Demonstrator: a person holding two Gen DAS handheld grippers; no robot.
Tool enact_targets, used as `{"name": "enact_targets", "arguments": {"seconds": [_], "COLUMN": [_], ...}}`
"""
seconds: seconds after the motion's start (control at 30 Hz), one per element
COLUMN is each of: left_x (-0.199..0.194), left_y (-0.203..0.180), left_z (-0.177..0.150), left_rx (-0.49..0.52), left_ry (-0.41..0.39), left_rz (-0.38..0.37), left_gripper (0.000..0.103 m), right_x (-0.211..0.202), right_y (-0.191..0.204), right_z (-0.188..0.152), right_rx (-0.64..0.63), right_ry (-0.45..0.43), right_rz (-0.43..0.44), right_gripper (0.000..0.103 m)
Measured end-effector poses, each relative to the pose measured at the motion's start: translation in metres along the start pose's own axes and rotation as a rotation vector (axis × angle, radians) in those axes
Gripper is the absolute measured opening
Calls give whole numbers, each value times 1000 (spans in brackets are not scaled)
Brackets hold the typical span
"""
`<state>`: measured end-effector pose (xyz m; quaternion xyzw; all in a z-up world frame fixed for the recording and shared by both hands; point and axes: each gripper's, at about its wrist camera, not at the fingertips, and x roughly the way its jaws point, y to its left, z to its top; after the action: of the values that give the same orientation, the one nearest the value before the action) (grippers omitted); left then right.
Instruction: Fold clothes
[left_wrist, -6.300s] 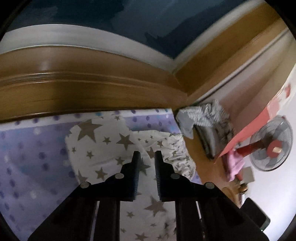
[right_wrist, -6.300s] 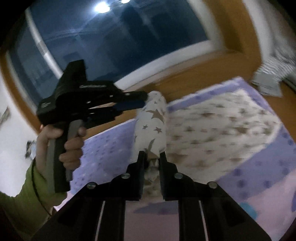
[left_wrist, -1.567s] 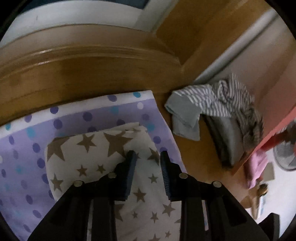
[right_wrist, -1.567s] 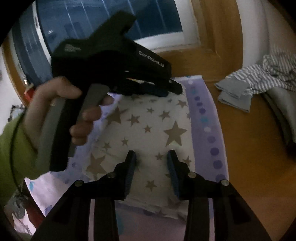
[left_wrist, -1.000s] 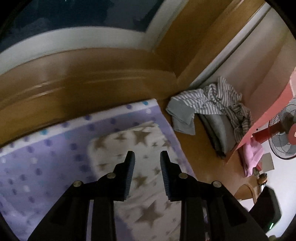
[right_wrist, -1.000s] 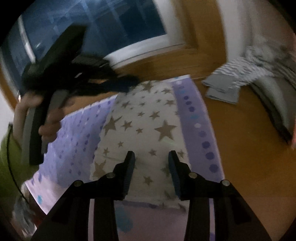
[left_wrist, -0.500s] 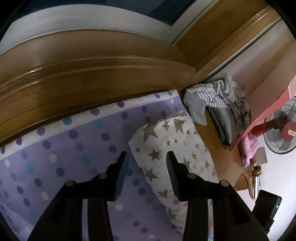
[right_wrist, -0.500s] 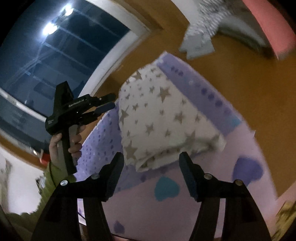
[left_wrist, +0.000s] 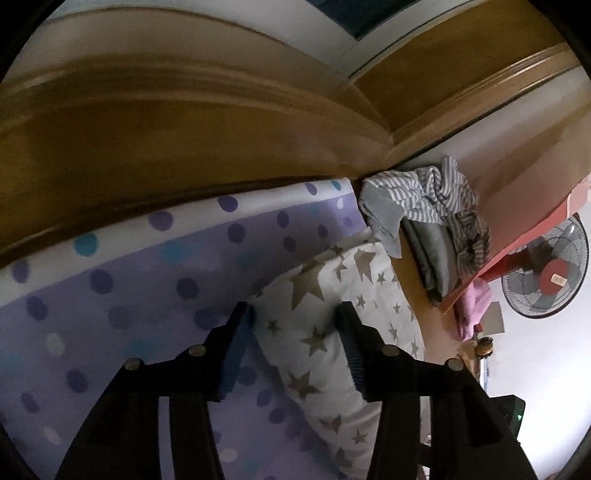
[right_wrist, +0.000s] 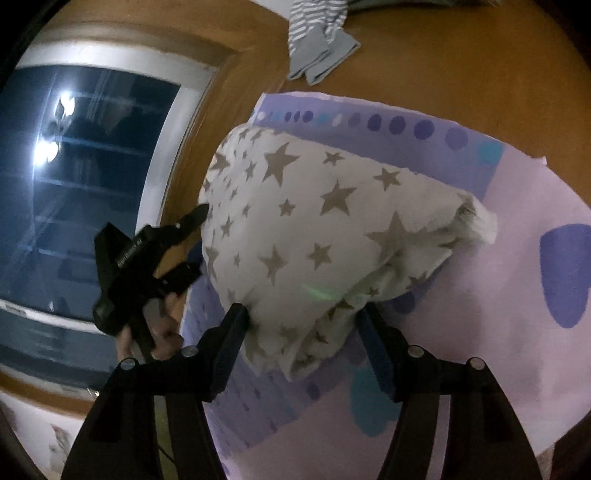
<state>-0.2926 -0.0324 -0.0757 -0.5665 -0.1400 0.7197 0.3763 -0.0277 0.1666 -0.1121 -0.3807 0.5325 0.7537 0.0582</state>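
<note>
My left gripper (left_wrist: 295, 314) has its jaws spread wide with nothing between them, hovering at the edge of the folded star-print garment (left_wrist: 332, 314). My right gripper (right_wrist: 303, 314) is also spread wide and empty, at the bundle's near end. The garment lies folded into a thick pad on a purple dotted mat (left_wrist: 129, 295), near the mat's far right corner. The mat sits on a wooden floor (right_wrist: 461, 66). A wooden sill (left_wrist: 166, 129) runs under a dark window (right_wrist: 92, 166). A striped cloth pile (left_wrist: 432, 199) lies by the wall, with a standing fan (left_wrist: 546, 273) further right. In the right view, a hand (right_wrist: 162, 332) holds the other gripper.
</note>
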Motion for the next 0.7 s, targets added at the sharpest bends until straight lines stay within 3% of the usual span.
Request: {"name": "enact_targets", "arguments": {"seconds": [0.13,0.17,0.2,0.33,0.5,0.7], "left_x": [6,5,5,-5,-40,-116], "left_y": [4,3,3,0,-13,-28], "left_z": [1,0,-1,-6,-16,-73], "left_rx": [-2,7,18,38,39,1], "left_ry": [-18,-23,-29,-63,-125,-227], "left_rz": [-58,-61,-64,-84,-85,-38], "left_gripper": [52,48,37,20,18,18], "right_x": [4,6,7,11,2,-10], "right_y": [2,4,7,13,26,47], "right_z": [6,6,7,7,7,15], "right_rx": [11,2,-14,-88,-262,-533], "right_ry": [-27,-34,-40,-45,-15,148], "right_rz": [1,-4,-12,-42,-33,34], "right_gripper": [64,64,63,44,38,38]}}
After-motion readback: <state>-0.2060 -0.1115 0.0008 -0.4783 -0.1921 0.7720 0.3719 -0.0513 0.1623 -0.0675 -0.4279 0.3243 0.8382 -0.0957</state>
